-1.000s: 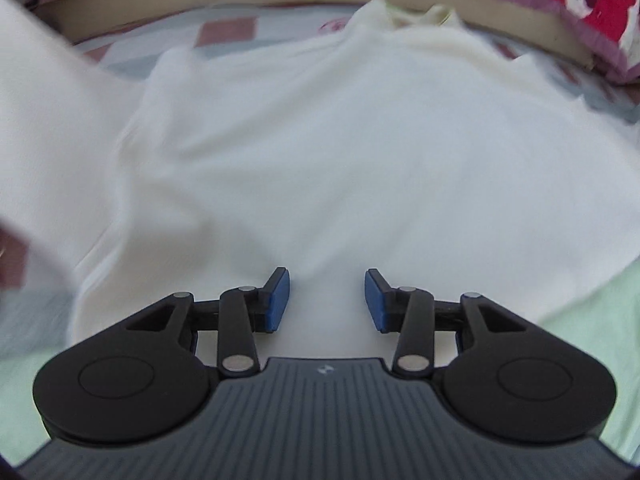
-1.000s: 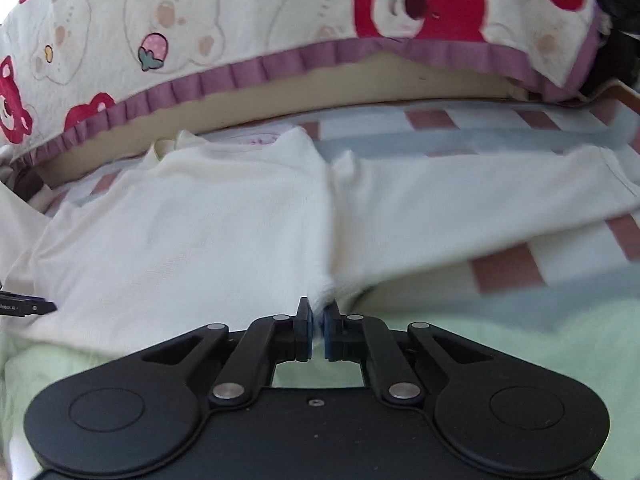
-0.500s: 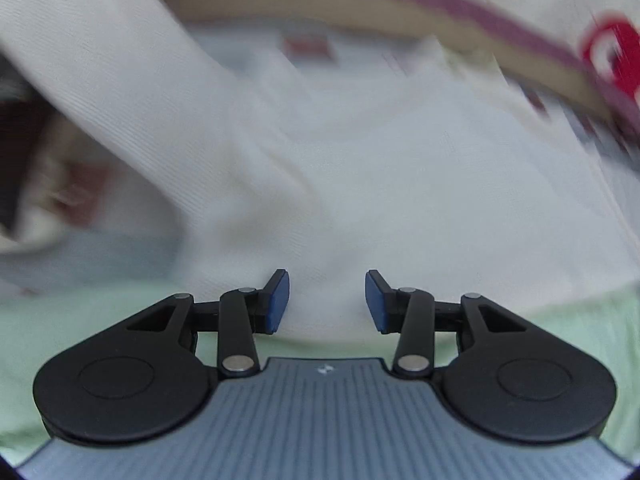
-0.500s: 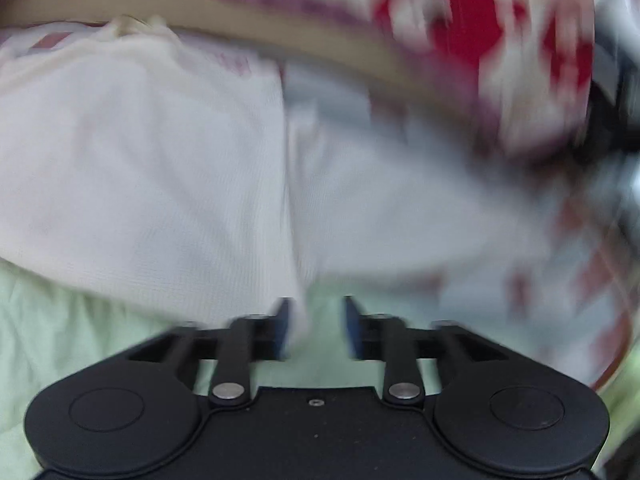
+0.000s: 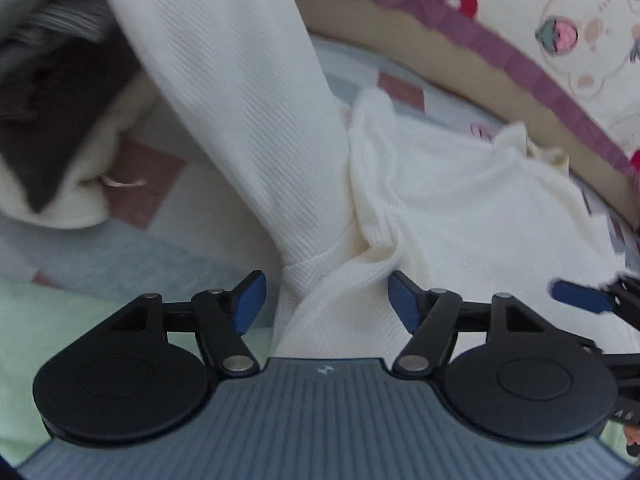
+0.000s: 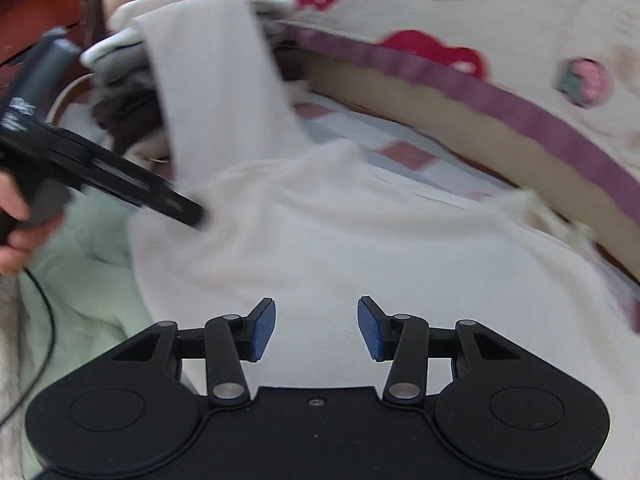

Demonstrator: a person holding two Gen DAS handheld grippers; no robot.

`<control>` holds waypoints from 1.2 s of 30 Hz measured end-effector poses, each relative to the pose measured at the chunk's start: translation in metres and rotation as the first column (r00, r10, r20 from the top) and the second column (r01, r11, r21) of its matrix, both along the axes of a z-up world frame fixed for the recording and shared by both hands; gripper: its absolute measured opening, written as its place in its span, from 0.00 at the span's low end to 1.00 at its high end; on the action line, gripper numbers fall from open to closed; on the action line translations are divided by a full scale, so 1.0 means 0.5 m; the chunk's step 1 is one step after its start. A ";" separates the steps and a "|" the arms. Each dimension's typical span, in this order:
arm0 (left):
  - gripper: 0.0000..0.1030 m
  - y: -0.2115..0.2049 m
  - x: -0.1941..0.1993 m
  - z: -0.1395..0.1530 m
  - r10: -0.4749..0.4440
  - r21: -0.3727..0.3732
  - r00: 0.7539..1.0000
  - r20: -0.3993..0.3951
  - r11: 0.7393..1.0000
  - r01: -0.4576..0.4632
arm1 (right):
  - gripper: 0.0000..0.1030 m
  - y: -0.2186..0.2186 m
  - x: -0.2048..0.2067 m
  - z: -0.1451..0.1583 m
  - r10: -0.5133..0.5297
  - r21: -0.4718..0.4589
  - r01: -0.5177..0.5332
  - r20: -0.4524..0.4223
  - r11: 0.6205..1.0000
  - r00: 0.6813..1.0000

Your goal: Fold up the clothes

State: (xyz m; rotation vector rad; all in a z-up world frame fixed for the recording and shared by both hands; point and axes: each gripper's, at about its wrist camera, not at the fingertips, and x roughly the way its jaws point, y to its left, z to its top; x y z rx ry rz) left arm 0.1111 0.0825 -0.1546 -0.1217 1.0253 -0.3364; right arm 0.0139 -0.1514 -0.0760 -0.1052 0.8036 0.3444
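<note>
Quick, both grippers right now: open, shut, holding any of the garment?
Left gripper: open, jaws just widened; a fold of the cream garment lies between, unpinched.
Right gripper: open, holding nothing, above the garment.

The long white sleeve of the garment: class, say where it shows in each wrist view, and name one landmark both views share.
Left wrist view: the sleeve runs from top left down to centre, ending just above the fingers.
Right wrist view: the sleeve stands upper left, rising from the garment's body.
Shared landmark: the purple ruffle trim of the bear-print quilt.
</note>
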 end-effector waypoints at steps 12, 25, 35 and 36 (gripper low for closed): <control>0.07 0.037 -0.035 -0.004 0.079 0.055 0.994 -0.077 0.996 -0.075 | 0.52 0.053 0.011 -0.084 0.063 0.216 -0.024 -0.178 0.976 0.982; 0.49 0.084 -0.020 0.101 0.214 -0.099 0.952 0.220 0.976 -0.197 | 0.57 0.062 0.000 -0.071 0.165 0.253 -0.117 -0.178 0.960 0.970; 0.61 0.126 0.088 0.130 0.449 -0.246 0.815 0.367 0.891 -0.381 | 0.57 -0.018 -0.023 -0.018 0.075 0.334 -0.031 -0.119 0.942 0.990; 0.59 0.128 0.093 0.127 0.456 -0.273 0.813 0.361 0.886 -0.376 | 0.57 -0.027 -0.025 -0.014 0.058 0.323 -0.019 -0.113 0.946 0.992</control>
